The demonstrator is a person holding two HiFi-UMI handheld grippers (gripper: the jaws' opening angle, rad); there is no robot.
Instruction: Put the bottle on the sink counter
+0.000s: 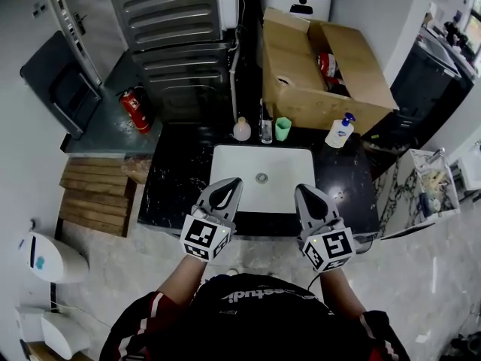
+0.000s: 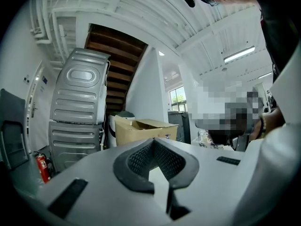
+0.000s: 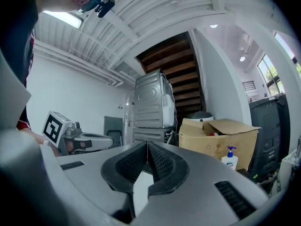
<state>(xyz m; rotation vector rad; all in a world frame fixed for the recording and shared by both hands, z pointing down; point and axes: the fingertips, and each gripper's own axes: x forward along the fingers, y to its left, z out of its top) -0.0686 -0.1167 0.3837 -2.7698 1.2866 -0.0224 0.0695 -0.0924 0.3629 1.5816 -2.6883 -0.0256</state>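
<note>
On the black sink counter (image 1: pixel 176 179), behind the white basin (image 1: pixel 261 179), stand a white pump bottle with a blue top (image 1: pixel 340 132) (image 3: pixel 230 160), a round pale bottle (image 1: pixel 241 128), a clear glass (image 1: pixel 266 130) and a green cup (image 1: pixel 282 128). My left gripper (image 1: pixel 225 190) (image 2: pixel 153 141) and right gripper (image 1: pixel 310 198) (image 3: pixel 146 145) hover side by side over the basin's front edge. Both are shut and empty, well short of the bottles.
An open cardboard box (image 1: pixel 316 66) (image 3: pixel 218 138) with a red item (image 1: pixel 327 65) inside sits behind the counter. Stacked grey machines (image 1: pixel 176 43) (image 2: pixel 77 112) stand at the back left, with a red fire extinguisher (image 1: pixel 135 110) beside them. Wooden pallets (image 1: pixel 98 190) lie to the left, and a cluttered side table (image 1: pixel 425 190) stands to the right.
</note>
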